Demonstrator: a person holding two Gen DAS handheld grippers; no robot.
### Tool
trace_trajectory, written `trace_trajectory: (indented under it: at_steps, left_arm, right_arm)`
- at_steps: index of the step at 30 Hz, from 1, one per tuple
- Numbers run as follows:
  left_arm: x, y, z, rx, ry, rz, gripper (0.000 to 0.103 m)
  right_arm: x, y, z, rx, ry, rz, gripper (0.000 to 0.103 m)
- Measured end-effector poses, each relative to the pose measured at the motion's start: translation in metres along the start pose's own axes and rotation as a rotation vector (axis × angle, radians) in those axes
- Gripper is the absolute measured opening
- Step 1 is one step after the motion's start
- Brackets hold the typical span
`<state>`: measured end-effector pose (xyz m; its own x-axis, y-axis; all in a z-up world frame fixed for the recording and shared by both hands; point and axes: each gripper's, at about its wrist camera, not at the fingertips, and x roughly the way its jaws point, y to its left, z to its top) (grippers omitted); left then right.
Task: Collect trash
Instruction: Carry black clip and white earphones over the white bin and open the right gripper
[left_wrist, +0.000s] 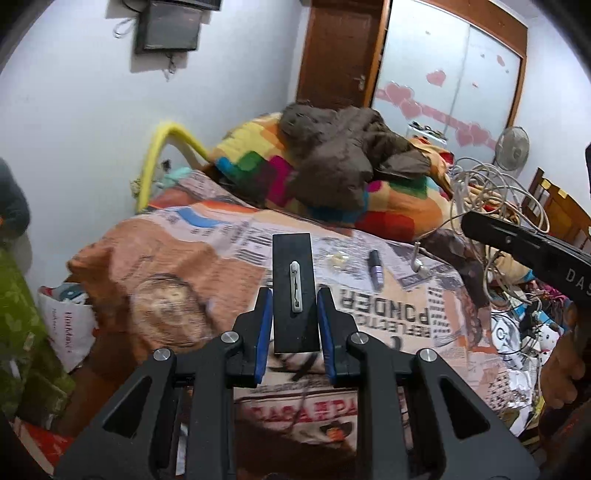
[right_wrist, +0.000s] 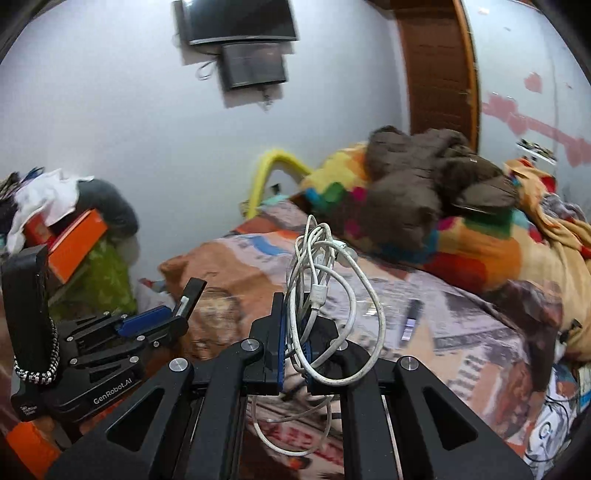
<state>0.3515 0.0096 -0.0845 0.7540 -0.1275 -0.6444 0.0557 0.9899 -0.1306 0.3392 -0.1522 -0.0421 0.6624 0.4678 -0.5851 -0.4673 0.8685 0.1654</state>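
Left gripper (left_wrist: 294, 308), fingers clamped on a flat black card (left_wrist: 295, 291) bearing a white clip. Right gripper (right_wrist: 295, 332), fingers pinching a bundle of white cable (right_wrist: 325, 288). Beyond, on the bed (left_wrist: 177, 266): white bag (left_wrist: 70, 325) at left edge, contents unclear; small bottle (left_wrist: 376, 268).

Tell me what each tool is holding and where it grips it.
The left tool clamps a flat black rectangular card by its lower side edges. The right tool pinches a tangled white cable bundle around its middle.
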Motion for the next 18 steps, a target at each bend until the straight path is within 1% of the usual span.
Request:
trace_trajectory:
  at_steps: [5, 9, 14, 18]
  left_arm:
    - [-0.03, 0.046, -0.015, -0.008, -0.029, 0.072, 0.023]
    - [-0.046, 0.085, -0.032, -0.042, -0.036, 0.125, 0.023]
    - [-0.063, 0.141, -0.06, -0.116, -0.041, 0.181, 0.023]
    - [-0.07, 0.178, -0.084, -0.18, -0.041, 0.215, 0.023]
  right_arm:
    - [0.019, 0.046, -0.001, -0.053, 0.024, 0.067, 0.007]
    - [0.038, 0.082, -0.006, -0.1, 0.058, 0.112, 0.007]
    - [0.059, 0.125, -0.018, -0.157, 0.11, 0.157, 0.007]
    - [0.081, 0.161, -0.032, -0.2, 0.162, 0.194, 0.007]
